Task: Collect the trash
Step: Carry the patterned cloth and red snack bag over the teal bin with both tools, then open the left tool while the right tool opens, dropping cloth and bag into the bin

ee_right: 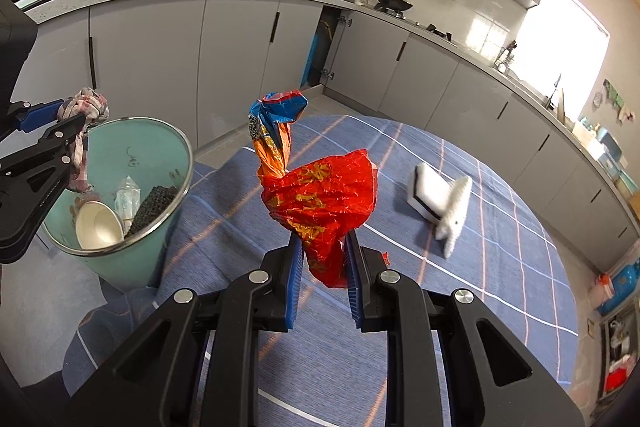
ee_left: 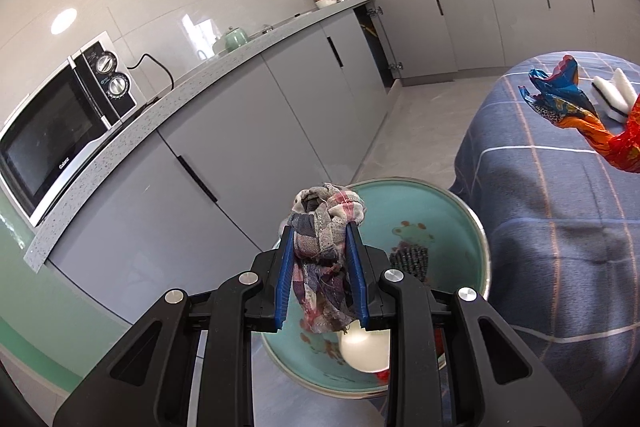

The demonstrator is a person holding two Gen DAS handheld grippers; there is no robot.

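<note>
Trash half gathered: bin (ee_right: pixel 120 259) holds a cup (ee_right: pixel 98 225); left hand-held gripper (ee_left: pixel 320 247) pinches a rag (ee_left: pixel 324 227) above it, right hand-held gripper (ee_right: pixel 322 251) clamps a wrapper (ee_right: pixel 320 199); sponge (ee_right: pixel 440 203) remains on the worktop (ee_right: pixel 500 287).

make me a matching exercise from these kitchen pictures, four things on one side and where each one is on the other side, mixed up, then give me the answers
Things:
1. plaid rag
2. red snack wrapper
3. white paper cup
4. white sponge

Places:
A. lying on the blue checked tablecloth
B. inside the teal trash bin
C. clamped in the left tool, over the bin
D. clamped in the right tool, over the table

Pairs: 1-C, 2-D, 3-B, 4-A
</note>
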